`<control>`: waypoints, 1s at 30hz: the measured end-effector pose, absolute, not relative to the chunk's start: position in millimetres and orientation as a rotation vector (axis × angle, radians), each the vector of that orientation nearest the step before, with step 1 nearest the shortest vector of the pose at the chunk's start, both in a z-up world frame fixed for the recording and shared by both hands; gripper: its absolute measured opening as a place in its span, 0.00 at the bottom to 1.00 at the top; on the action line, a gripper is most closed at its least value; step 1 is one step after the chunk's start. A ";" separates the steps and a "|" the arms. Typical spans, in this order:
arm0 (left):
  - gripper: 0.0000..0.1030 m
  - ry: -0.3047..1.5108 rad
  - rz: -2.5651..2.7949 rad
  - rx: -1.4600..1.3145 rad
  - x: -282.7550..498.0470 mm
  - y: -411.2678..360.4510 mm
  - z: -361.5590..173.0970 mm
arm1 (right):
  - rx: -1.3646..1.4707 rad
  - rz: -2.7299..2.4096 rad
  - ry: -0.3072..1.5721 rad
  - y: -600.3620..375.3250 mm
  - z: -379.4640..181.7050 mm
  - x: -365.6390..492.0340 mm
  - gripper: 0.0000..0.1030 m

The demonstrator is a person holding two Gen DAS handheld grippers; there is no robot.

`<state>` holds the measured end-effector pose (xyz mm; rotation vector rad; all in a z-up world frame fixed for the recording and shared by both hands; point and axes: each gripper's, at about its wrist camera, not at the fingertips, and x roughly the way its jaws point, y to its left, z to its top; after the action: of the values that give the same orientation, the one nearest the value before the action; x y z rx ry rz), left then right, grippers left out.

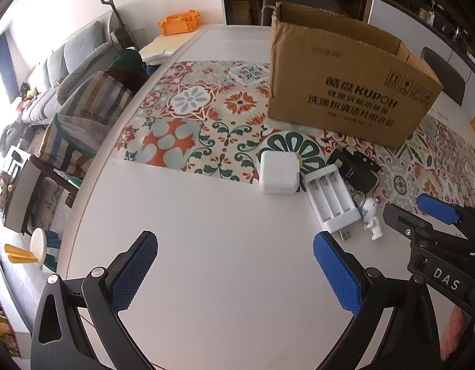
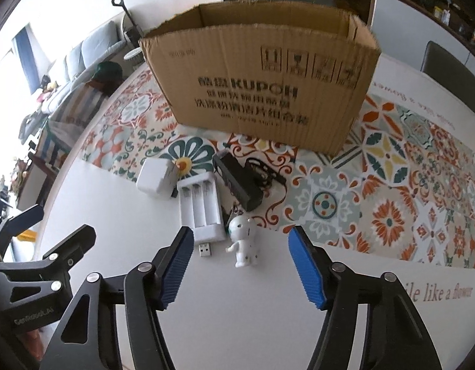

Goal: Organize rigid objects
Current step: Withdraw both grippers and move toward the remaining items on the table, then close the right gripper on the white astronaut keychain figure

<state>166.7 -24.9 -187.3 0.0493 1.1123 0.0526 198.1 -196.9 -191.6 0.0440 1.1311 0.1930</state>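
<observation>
Your right tongs (image 2: 240, 265) stand apart with nothing pressed between the blue pads; the small white figurine (image 2: 242, 240) lies on the bench (image 2: 268, 323) just ahead of them, in line with the gap. Your left tongs (image 1: 234, 265) are spread wide and empty over bare bench, with the clutter off at their 2 o'clock.

The things to sort sit in a tight cluster at the cardboard box's (image 2: 262, 86) 6 o'clock. The white battery charger (image 2: 200, 206) lies just beside the figurine at its 10 o'clock, its USB plug (image 2: 205, 249) pointing toward you. The white power adapter (image 2: 157, 178) sits at the charger's 10 o'clock, and the black device (image 2: 240, 182) at the charger's 2 o'clock. A key ring seems to lie between figurine and charger, though I cannot tell whether it is attached.

That crowding is your main risk. If you close on the figurine from here, your left-hand pad could catch the USB plug or the charger's corner and drag it along. The figurine is small, rounded and lying down, so it will likely roll or squirt out of a shallow pinch. If a ring is attached, it may snag the black device as you lift. The box wall is tall: carry low and you may clip its rim. Keep the two tongs apart, too.
</observation>
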 end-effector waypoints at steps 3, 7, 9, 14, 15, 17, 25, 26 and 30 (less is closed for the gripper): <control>1.00 1.126 0.049 0.052 168.9 -28.2 -195.1 | 0.038 0.203 1.145 -196.7 -201.4 201.6 0.58; 1.00 1.138 0.049 0.049 170.6 -29.7 -201.7 | 0.035 0.207 1.168 -196.4 -213.0 206.5 0.53; 1.00 1.145 0.050 0.046 172.1 -30.3 -204.7 | 0.036 0.208 1.178 -196.7 -218.1 208.5 0.52; 1.00 1.155 0.045 0.042 175.6 -33.0 -210.8 | 0.037 0.213 1.193 -196.3 -227.4 211.8 0.48; 1.00 1.157 0.044 0.041 176.2 -33.4 -211.9 | 0.040 0.214 1.196 -196.2 -229.4 212.6 0.47; 1.00 1.162 0.045 0.040 177.7 -33.9 -214.9 | 0.043 0.211 1.201 -196.5 -233.1 214.2 0.45; 1.00 1.173 0.046 0.040 179.6 -33.4 -219.6 | 0.061 0.210 1.222 -197.1 -246.7 220.0 0.37; 1.00 1.174 0.044 0.040 179.8 -33.3 -220.2 | 0.065 0.212 1.223 -196.4 -248.0 220.8 0.36; 1.00 1.178 0.041 0.038 181.2 -32.9 -222.7 | 0.070 0.212 1.228 -194.5 -252.8 222.9 0.34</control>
<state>181.2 -32.9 -222.7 0.0380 1.1778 0.0413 222.9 -194.5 -252.8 0.0695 1.2285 0.2125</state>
